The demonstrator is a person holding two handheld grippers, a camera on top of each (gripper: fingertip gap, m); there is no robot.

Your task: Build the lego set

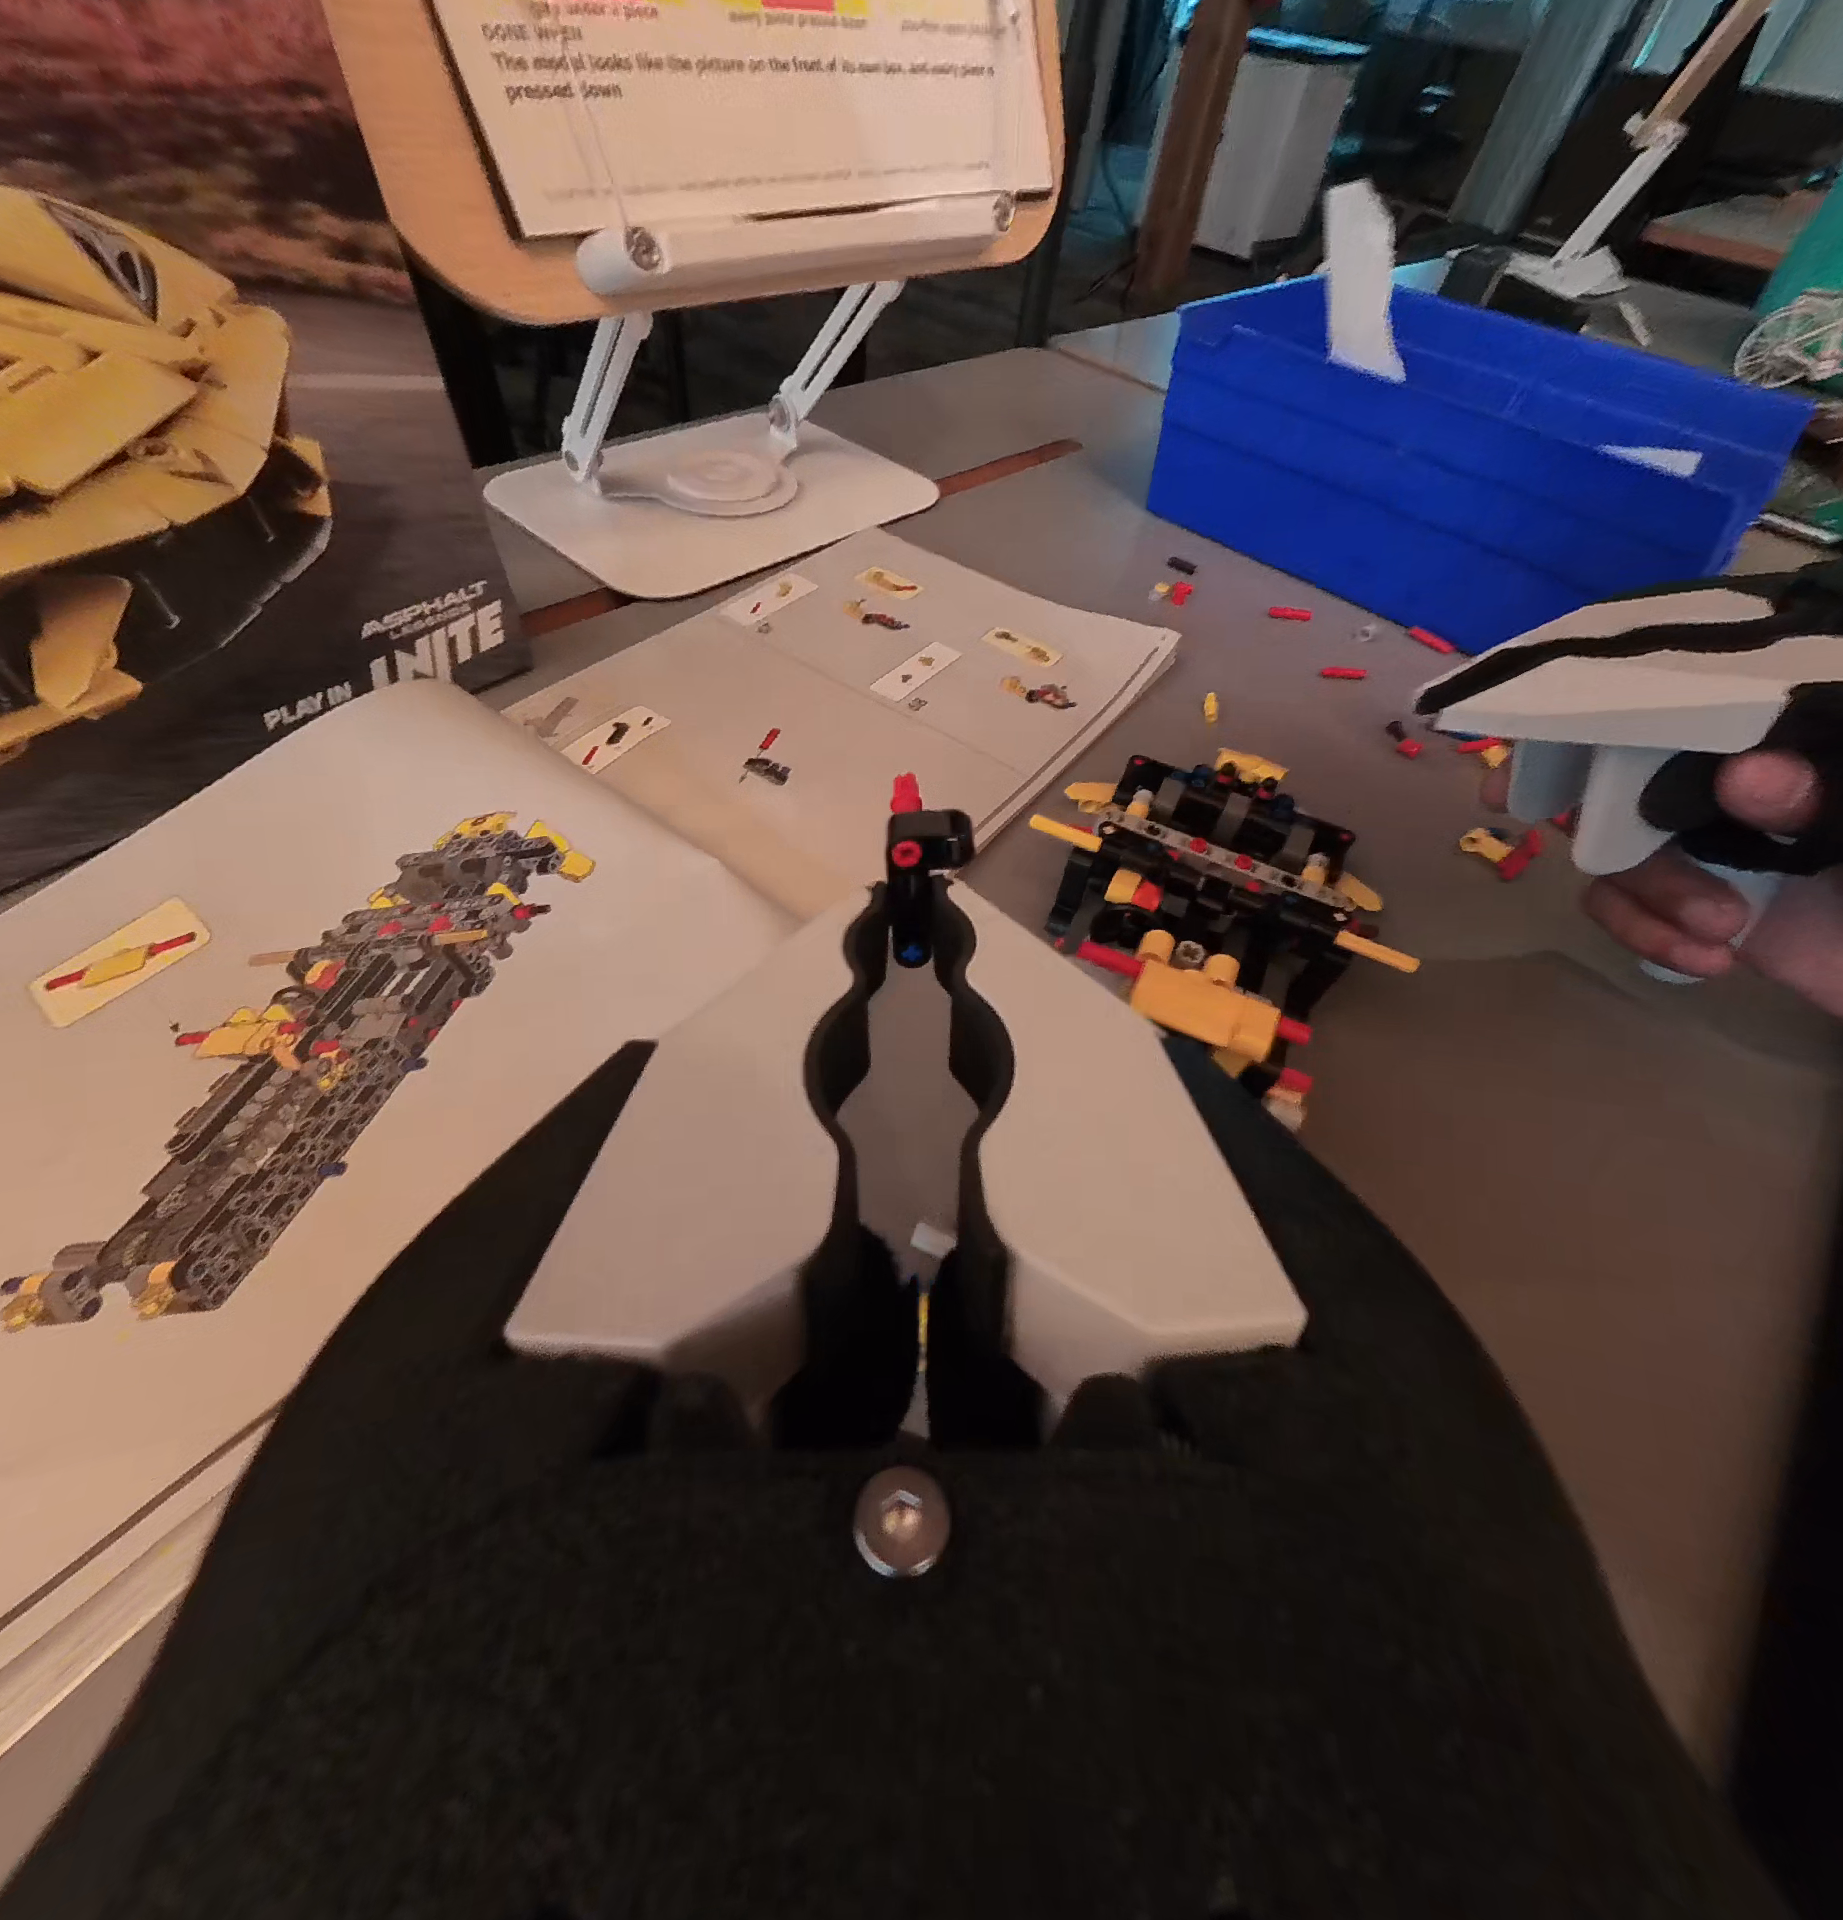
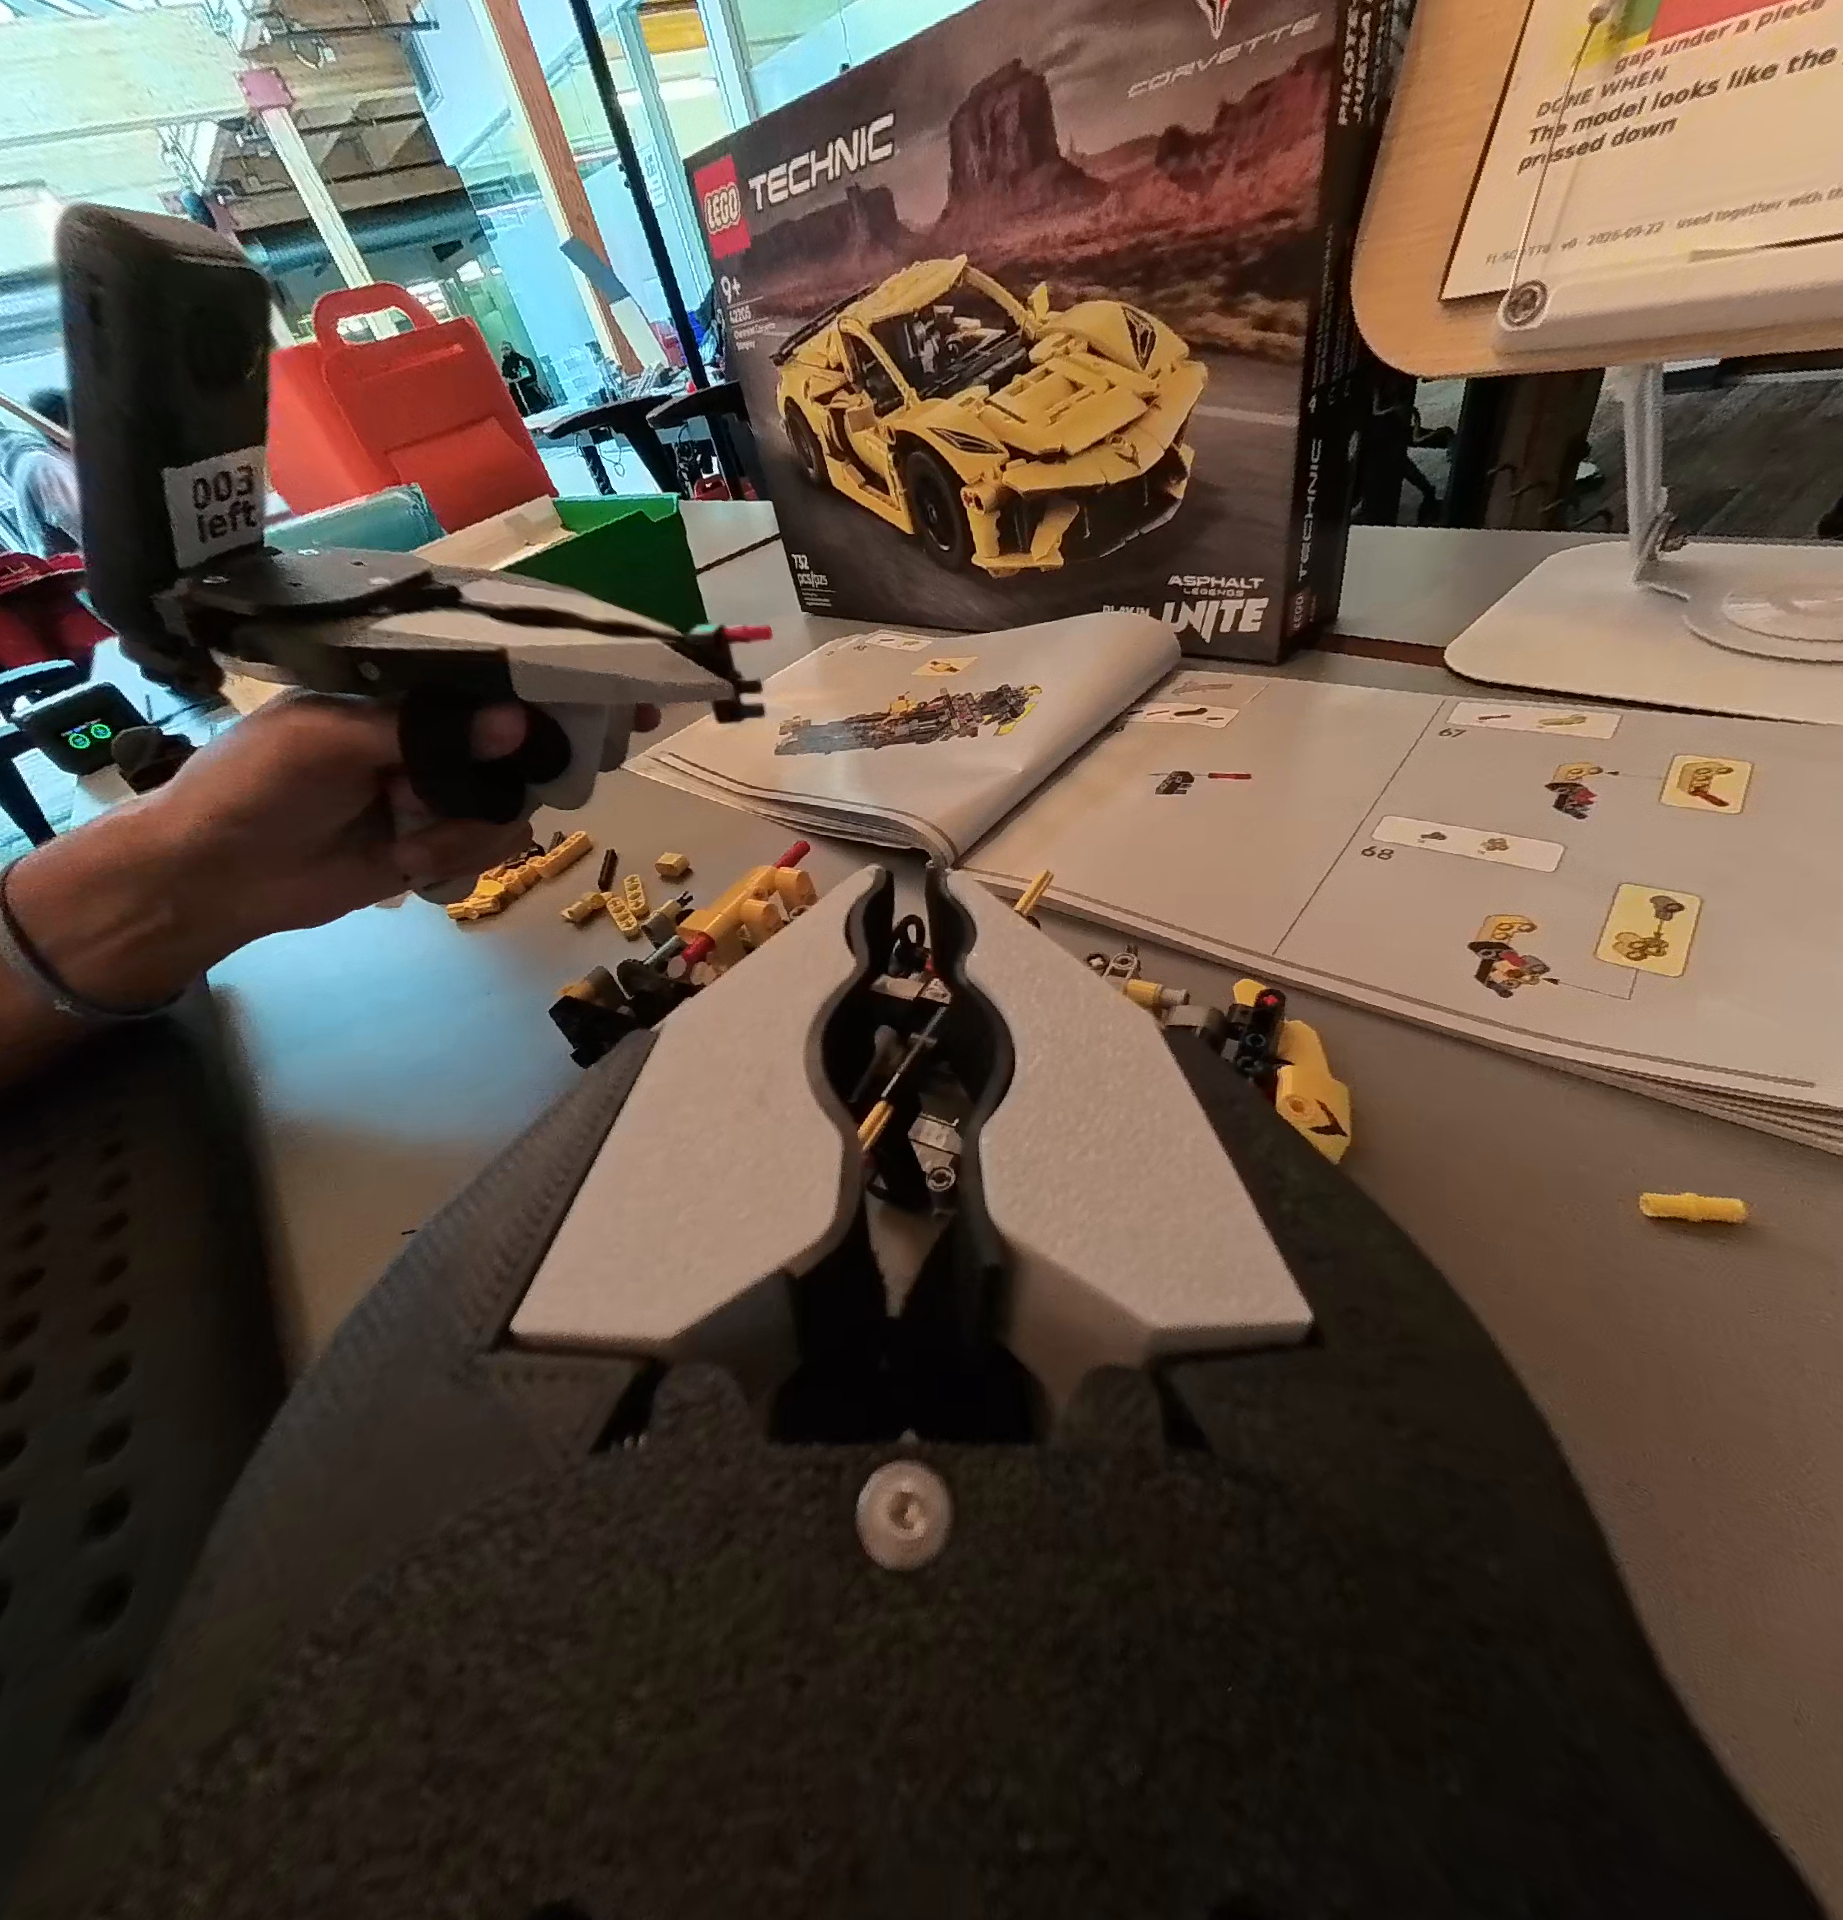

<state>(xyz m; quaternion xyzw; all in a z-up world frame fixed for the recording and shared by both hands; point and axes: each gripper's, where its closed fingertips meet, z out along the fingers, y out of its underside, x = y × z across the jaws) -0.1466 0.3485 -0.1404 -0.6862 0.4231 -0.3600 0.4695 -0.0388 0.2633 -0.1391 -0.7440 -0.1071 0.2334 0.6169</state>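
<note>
My left gripper (image 1: 909, 902) is shut on a small black Lego piece with red pins (image 1: 922, 840), held above the open instruction booklet (image 1: 377, 935). The half-built black and yellow Lego assembly (image 1: 1213, 894) lies on the table just right of it. My right gripper (image 2: 915, 881) is shut, with nothing seen between its tips. It hovers over the assembly (image 2: 735, 920), which shows through the gap between its fingers. In the left wrist view the right gripper (image 1: 1431, 701) is at the far right in a hand. In the right wrist view the left gripper (image 2: 735, 670) holds the black piece (image 2: 730, 646) at the left.
The set's box (image 2: 1031, 364) stands behind the booklet (image 2: 1312, 831). A white document stand (image 1: 730, 488) and a blue bin (image 1: 1416, 468) stand at the back. Loose red pins (image 1: 1343, 672) and yellow pieces (image 2: 584, 883) lie around the assembly. A yellow pin (image 2: 1691, 1205) lies alone. Spacing between my two grippers at the tips: around 15 centimetres.
</note>
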